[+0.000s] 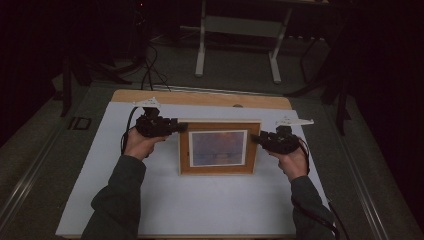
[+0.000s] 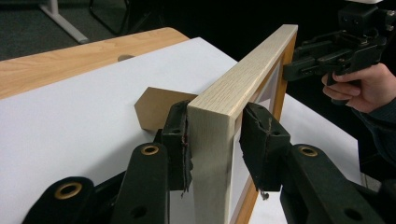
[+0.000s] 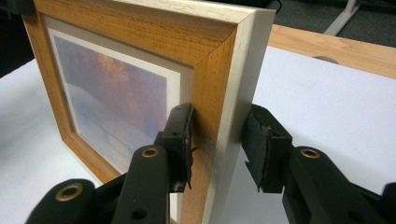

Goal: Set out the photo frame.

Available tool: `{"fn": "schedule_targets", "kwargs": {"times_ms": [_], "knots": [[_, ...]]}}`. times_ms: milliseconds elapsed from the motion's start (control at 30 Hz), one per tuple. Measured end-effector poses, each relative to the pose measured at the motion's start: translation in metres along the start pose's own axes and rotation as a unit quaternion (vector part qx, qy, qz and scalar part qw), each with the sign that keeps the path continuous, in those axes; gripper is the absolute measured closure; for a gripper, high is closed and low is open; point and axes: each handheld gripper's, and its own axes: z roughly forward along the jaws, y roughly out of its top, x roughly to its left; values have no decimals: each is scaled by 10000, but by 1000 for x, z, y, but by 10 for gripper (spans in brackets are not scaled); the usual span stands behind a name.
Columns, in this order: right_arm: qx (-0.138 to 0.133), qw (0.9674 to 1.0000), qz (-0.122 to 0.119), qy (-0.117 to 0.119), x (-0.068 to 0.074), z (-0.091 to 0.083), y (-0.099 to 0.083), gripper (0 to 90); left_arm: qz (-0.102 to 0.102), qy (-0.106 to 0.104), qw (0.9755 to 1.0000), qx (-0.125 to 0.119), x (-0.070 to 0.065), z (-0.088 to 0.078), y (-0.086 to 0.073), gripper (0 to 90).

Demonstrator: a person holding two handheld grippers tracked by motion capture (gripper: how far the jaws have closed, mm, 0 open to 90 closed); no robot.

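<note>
The wooden picture frame [image 1: 219,146] is seen standing upright near the middle of the white sheet [image 1: 165,200] on the tabletop [image 1: 200,98]. At the frame's left edge the left claw [image 2: 212,140] is set astride the wood: one pad is pressed against the back, while a slim gap is seen at the front pad. At the frame's right edge the right claw [image 3: 217,140] is placed the same way, one pad touching the front face, the other kept just clear of the back. Behind the frame, a brown stand flap [image 2: 156,107] is seen resting on the sheet.
</note>
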Motion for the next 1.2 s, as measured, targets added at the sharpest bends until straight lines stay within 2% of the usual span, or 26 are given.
{"fn": "schedule_targets", "kwargs": {"times_ms": [333, 933, 1200], "knots": [[5, 10000, -12, 31, 1, -2, -3, 676, -51, 44, 10000, -4, 2, -2, 0, 637], [65, 9998, -175, -66, 5, -5, -2, 677, -57, -96, 9999, -30, 5, -2, -1, 641], [62, 9998, -171, -58, 6, -5, -2, 678, -56, -107, 9999, -3, 4, -2, -1, 643]]}}
